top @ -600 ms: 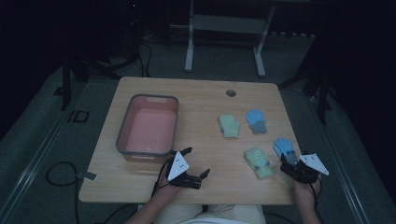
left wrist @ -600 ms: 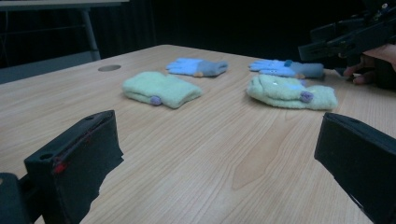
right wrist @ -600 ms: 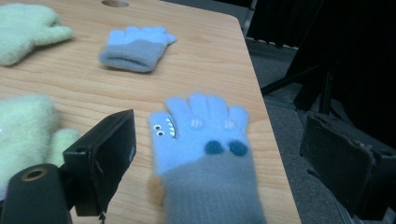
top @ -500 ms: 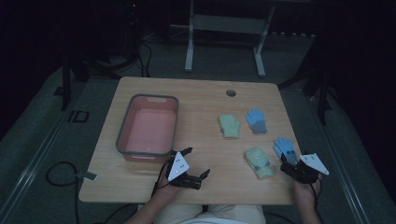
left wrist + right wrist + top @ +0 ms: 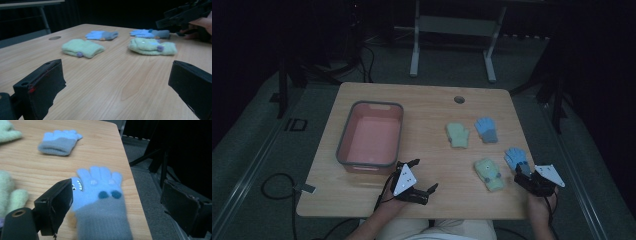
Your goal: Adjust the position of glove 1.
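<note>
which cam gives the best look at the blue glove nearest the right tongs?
Right gripper view: the near blue glove lies close up between the open right tongs, face print and grey cuff legible. The high view shows it small at the table's right edge; the left gripper view shows it far off, edge-on.

A grey-rimmed pink bin sits on the left half of the wooden table, a round grommet hole lies near its far edge, and a metal stand rises on the floor beyond.
</note>
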`<act>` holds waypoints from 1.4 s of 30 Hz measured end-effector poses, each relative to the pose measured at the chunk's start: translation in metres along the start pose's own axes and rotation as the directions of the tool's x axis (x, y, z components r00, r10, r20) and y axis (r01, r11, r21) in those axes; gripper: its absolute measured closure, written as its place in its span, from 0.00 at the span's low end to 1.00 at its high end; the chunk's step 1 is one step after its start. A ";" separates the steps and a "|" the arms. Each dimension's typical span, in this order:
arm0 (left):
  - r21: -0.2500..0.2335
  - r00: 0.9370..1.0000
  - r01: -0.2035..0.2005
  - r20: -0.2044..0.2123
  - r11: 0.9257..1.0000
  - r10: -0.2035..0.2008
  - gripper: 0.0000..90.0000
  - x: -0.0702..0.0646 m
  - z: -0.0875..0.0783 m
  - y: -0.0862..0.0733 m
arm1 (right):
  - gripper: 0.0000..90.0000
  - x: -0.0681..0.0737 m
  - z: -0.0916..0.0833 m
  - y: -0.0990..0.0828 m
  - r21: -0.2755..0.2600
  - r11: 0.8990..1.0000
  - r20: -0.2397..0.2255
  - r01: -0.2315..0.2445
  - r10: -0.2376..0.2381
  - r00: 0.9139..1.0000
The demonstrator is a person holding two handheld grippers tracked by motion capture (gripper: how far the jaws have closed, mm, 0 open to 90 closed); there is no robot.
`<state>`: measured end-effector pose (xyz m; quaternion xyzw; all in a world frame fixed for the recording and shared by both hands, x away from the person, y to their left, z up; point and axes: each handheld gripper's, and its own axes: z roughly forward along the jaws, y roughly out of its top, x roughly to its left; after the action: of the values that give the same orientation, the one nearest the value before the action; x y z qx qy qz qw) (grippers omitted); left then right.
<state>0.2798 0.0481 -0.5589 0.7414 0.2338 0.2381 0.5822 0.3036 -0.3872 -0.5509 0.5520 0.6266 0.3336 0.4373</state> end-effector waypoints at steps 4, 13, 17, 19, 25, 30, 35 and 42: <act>0.002 1.000 0.015 0.022 1.000 -0.015 0.01 0.000 0.000 0.000 | 0.12 -0.004 0.001 -0.002 0.007 0.999 -0.048 -0.036 0.036 0.998; -0.003 1.000 0.018 0.014 1.000 -0.018 0.01 -0.001 0.000 0.000 | 0.12 -0.005 0.004 -0.001 0.040 0.998 -0.036 -0.044 0.046 0.998; -0.001 1.000 0.017 0.022 1.000 -0.017 0.01 -0.003 0.000 0.000 | 0.12 -0.004 0.004 -0.001 0.047 0.998 -0.035 -0.038 0.040 0.999; 0.001 0.999 0.022 0.027 1.000 -0.022 0.01 -0.003 0.000 0.000 | 0.12 -0.003 0.004 -0.001 0.050 0.998 -0.034 -0.026 0.028 0.999; 0.001 0.998 0.047 0.035 0.999 -0.047 0.01 0.000 0.000 0.000 | 0.12 0.000 0.005 0.001 0.061 0.998 -0.036 -0.001 0.003 0.999; 0.000 0.999 0.037 0.035 0.999 -0.037 0.01 0.000 0.000 0.000 | 0.12 -0.001 0.000 0.003 0.063 0.998 -0.052 -0.010 0.013 0.999; 0.000 0.998 0.043 0.036 0.999 -0.043 0.01 0.000 0.000 0.000 | 0.12 -0.001 -0.005 0.015 0.050 0.999 -0.048 -0.013 0.016 0.999; 0.000 0.999 0.040 0.036 0.999 -0.040 0.01 0.000 0.000 0.000 | 0.12 -0.004 -0.014 0.042 0.028 0.999 -0.060 -0.035 0.037 0.998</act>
<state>0.2797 0.0480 -0.5588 0.7405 0.2380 0.2132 0.5912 0.3079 -0.3833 -0.5072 0.5587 0.6339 0.3495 0.4048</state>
